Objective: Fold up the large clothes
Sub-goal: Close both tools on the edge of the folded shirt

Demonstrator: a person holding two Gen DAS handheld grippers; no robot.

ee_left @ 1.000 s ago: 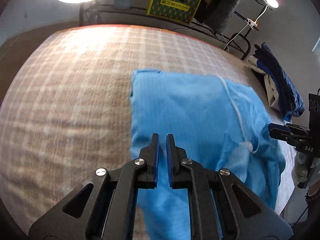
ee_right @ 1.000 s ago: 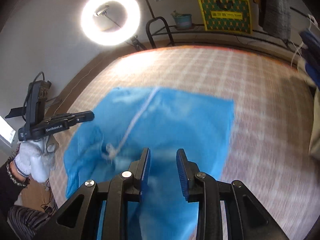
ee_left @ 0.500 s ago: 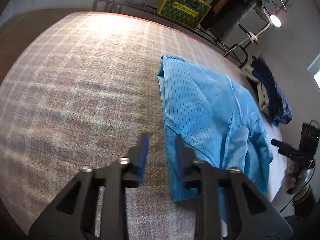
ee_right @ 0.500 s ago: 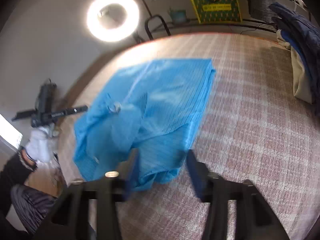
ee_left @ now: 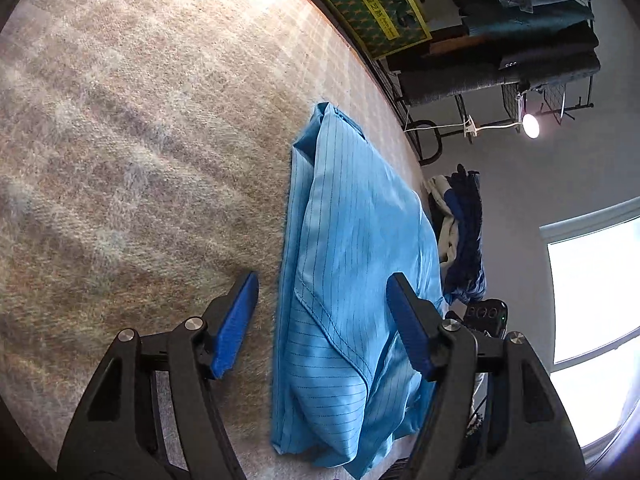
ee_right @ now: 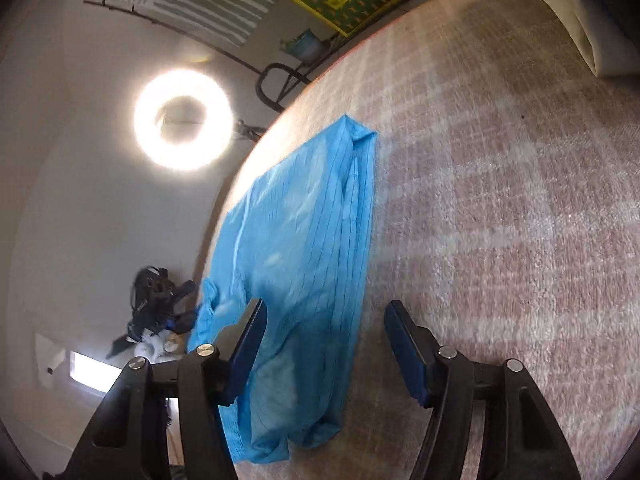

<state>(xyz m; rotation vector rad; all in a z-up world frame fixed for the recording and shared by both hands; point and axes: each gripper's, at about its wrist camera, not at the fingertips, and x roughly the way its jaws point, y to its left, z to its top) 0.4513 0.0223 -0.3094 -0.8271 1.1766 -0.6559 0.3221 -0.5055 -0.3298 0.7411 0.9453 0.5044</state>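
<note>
The blue pinstriped garment (ee_left: 352,280) lies folded into a long, narrow bundle on the plaid blanket (ee_left: 132,152) that covers the work surface, with one folded layer lapping diagonally over another near its closer end and a small rumpled corner at that end. In the right wrist view the same garment (ee_right: 308,264) runs along the blanket's (ee_right: 500,220) left edge, close to where the surface drops away. The left gripper (ee_left: 322,312) hangs just above the garment's near end with its jaws spread wide — they have just been opening — and the cloth lies below the gap without either blue pad pressing on it. The right gripper (ee_right: 322,340) stands at a middling width, its jaws having just been closing in from wider; the garment's edge shows below the gap, and nothing is pinched. Beyond the garment, a heap of dark blue and white clothes (ee_left: 460,236) sits at the blanket's far side, a yellow-bordered green box (ee_left: 378,10) stands by the wall, and a ring light (ee_right: 182,120) glows in the right view.
</note>
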